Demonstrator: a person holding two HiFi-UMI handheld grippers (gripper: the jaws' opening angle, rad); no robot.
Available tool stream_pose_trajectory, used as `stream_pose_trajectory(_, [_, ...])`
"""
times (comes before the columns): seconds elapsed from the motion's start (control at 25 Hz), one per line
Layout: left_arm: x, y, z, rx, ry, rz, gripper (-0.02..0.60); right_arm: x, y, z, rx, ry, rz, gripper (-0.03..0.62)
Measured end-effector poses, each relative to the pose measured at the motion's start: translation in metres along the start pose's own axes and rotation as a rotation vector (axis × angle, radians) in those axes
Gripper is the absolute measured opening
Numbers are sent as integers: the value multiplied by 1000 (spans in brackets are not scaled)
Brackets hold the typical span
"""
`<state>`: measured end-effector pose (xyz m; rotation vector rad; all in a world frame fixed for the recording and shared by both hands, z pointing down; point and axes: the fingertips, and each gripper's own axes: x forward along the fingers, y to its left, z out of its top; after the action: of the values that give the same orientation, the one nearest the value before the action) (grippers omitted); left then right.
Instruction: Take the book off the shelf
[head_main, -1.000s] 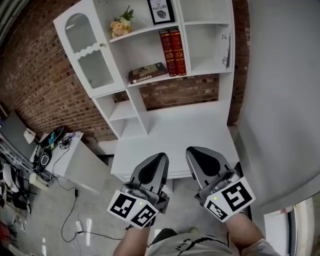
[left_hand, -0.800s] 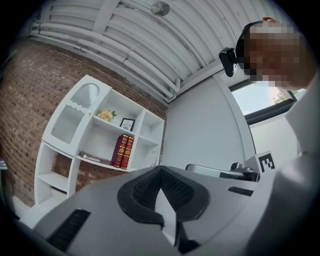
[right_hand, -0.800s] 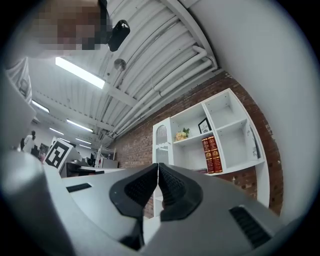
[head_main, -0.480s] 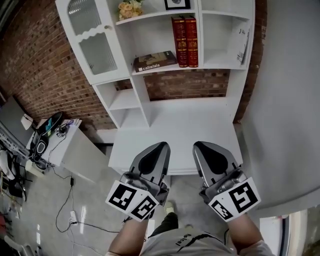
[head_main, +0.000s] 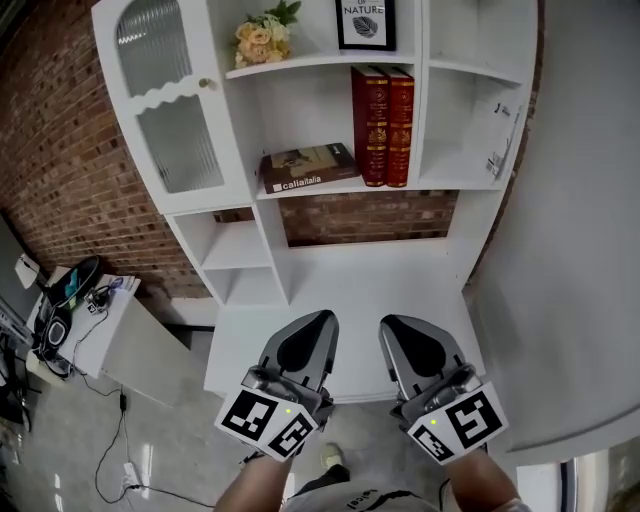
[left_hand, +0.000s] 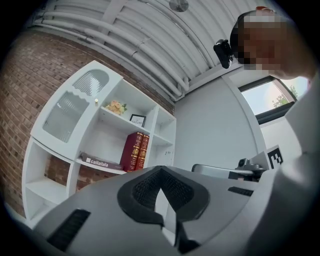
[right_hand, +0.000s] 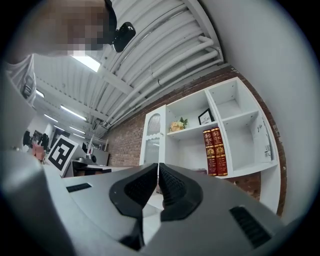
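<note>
Two red books (head_main: 383, 127) stand upright on the middle shelf of a white shelf unit (head_main: 440, 180). To their left a dark book (head_main: 308, 168) lies flat on the same shelf. My left gripper (head_main: 318, 316) and right gripper (head_main: 392, 322) hover side by side over the front edge of the white desk top (head_main: 370, 285), well short of the shelf. Both are shut with nothing in them. The left gripper view has its closed tips (left_hand: 161, 169) below the red books (left_hand: 136, 151) and the flat book (left_hand: 102, 161). From the right gripper (right_hand: 158, 165) the red books (right_hand: 215, 151) appear to the right.
A cupboard with a ribbed glass door (head_main: 165, 110) forms the unit's left side. Flowers (head_main: 262, 38) and a framed picture (head_main: 366, 22) stand on the upper shelf. A low side table with cables (head_main: 80, 310) is at the left, and a grey wall (head_main: 590, 200) at the right.
Both grippers and the head have come closer to the shelf unit, which now looks larger and lower in the head view. The jaws stay shut and empty.
</note>
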<state>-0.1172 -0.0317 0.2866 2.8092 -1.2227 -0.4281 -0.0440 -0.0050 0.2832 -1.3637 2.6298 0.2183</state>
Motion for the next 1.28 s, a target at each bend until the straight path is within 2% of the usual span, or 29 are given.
stream_pose_trajectory(0.24, [29,56,0,-10,12,-44,3,58,-16,-18,0,27,-62,17])
stream_pose_trajectory(0.52, [49,95,1,-20,-1,-89,3,100,-23,-30,-23,42,-109,17])
stream_pose_trajectory(0.72, [60,104,-8,-33,16,-104,3,110,-32,-38,-18,54,-135,17])
stream_pose_trajectory(0.96, [89,96,-10,-23,15,-132,3,113,-56,-34,-22,36,-150,17])
stream_pose_trajectory(1.28, [127,98,-2,14,0,-99,3,132,-90,-22,-32,14,-100,17])
